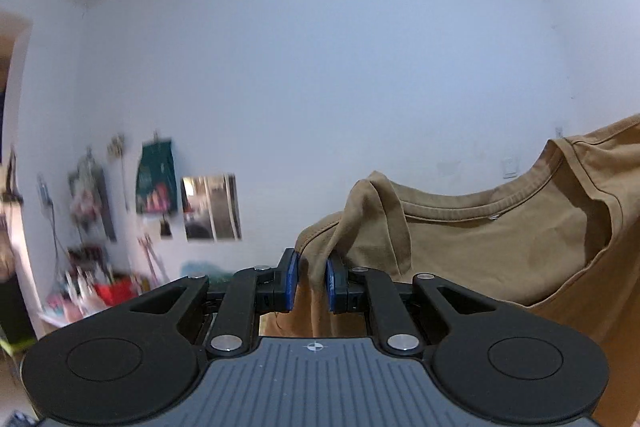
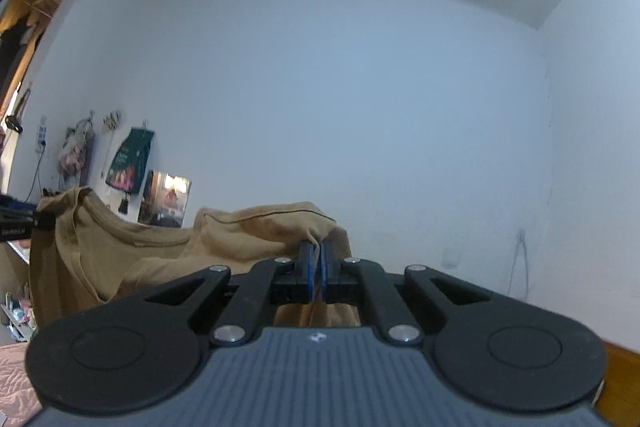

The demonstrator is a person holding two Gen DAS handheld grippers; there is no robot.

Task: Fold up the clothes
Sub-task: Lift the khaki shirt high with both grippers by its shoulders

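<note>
We log: tan T-shirt (image 1: 500, 247), soft matt knit cloth w/ ribbed collar, left gripper (image 1: 311, 285) matt black plastic, blue pads, shiny metal rivets, right gripper (image 2: 318, 277) same, wall (image 2: 340, 107) smooth matt paint.

Tan t-shirt (image 1: 500, 247) cut off at 3 o'clock edge in left wrist view, lower part hidden behind left gripper (image 1: 311, 281). Wall pictures (image 1: 160, 183) at 9 o'clock motion-blurred, unreadable.
</note>
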